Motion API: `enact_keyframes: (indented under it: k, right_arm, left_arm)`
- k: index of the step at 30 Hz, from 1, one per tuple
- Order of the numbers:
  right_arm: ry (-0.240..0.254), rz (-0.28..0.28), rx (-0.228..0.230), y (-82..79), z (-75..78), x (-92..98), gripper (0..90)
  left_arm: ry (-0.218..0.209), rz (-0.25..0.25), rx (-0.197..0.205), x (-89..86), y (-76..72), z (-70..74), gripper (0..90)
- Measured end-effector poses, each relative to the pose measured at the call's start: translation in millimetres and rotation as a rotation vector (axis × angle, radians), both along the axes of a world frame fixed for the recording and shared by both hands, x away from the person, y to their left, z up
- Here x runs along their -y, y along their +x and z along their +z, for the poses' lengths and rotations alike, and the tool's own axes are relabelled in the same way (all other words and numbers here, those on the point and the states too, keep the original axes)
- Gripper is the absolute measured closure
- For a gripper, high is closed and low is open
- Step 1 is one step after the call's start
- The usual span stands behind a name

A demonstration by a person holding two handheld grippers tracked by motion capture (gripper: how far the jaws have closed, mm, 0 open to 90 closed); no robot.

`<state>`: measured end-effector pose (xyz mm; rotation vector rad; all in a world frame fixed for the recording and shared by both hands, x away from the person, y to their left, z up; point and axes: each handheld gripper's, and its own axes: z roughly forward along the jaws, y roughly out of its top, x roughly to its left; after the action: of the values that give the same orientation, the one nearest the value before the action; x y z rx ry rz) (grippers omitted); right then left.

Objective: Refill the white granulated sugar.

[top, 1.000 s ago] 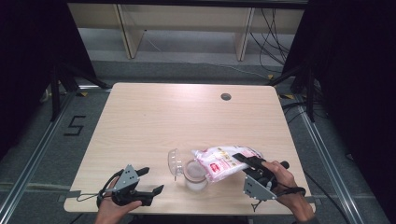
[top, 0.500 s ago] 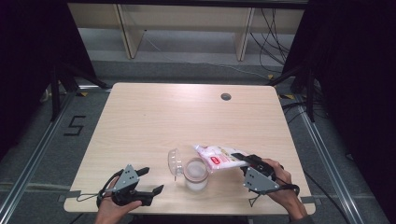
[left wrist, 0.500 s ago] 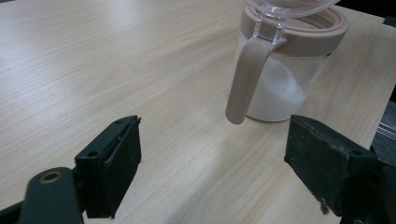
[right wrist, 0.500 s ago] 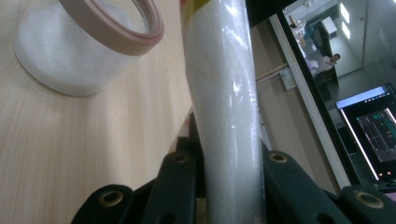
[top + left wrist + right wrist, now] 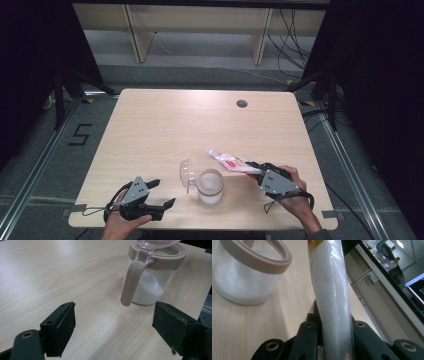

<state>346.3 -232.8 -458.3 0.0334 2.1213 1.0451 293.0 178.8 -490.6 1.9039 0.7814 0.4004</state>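
Note:
A clear glass jar point(image 5: 210, 186) with a tan rim holds white powder and stands near the table's front edge, its hinged lid point(image 5: 187, 173) flipped open to the left. My right gripper point(image 5: 251, 168) is shut on a white plastic bag point(image 5: 227, 161) with red print, which sticks out toward the jar just to its upper right. In the right gripper view the bag point(image 5: 332, 290) runs up between the closed jaws of that gripper point(image 5: 334, 326), with the jar point(image 5: 249, 272) at the left. My left gripper point(image 5: 164, 192) lies open to the left of the jar; its view point(image 5: 113, 322) faces the jar point(image 5: 152, 277).
The light wooden table point(image 5: 175, 125) has a small round cable hole point(image 5: 242, 104) at the back right. Dark curtains flank the table, and shelving and cables stand behind it. A taped "5" point(image 5: 80, 135) marks the floor at the left.
My right hand has sunk a little with the bag, which now looks narrower and lies lower beside the jar. The left gripper and the jar have kept still.

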Motion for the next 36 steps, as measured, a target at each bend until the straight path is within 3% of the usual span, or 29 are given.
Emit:
enact_keyframes:
  k: [12, 13, 19, 28, 31, 32, 36]
  right_arm:
    - [0.094, -0.022, -0.084, 7.3, -9.6, 0.2, 82.2]
    - [0.108, -0.046, -0.081, 6.7, -10.5, 0.4, 82.2]
    - [0.122, -0.077, -0.144, 7.7, -12.9, 3.3, 82.0]
    - [0.167, -0.124, -0.177, 7.4, -11.3, 11.4, 81.7]
    - [0.177, -0.144, -0.195, 5.8, -10.5, 13.4, 81.4]
    - [0.179, -0.149, -0.198, 5.5, -10.4, 13.5, 81.3]
    - [0.199, -0.169, -0.219, 4.5, -9.6, 16.1, 80.9]
  left_arm:
    - [0.002, -0.001, -0.002, 0.0, -0.3, 0.5, 17.9]
    - [0.001, 0.0, -0.001, 0.2, -0.4, 0.4, 18.0]
    - [0.009, -0.006, 0.015, -0.8, 0.3, 1.2, 18.0]
    - [0.011, 0.007, 0.004, -0.9, -1.0, 1.7, 18.0]
    - [-0.005, 0.007, 0.001, 0.2, -0.8, 0.7, 18.0]
    - [0.013, -0.007, 0.017, -1.0, 0.4, 1.3, 18.0]
    - [0.01, 0.009, 0.005, -0.9, -1.0, 1.6, 18.0]
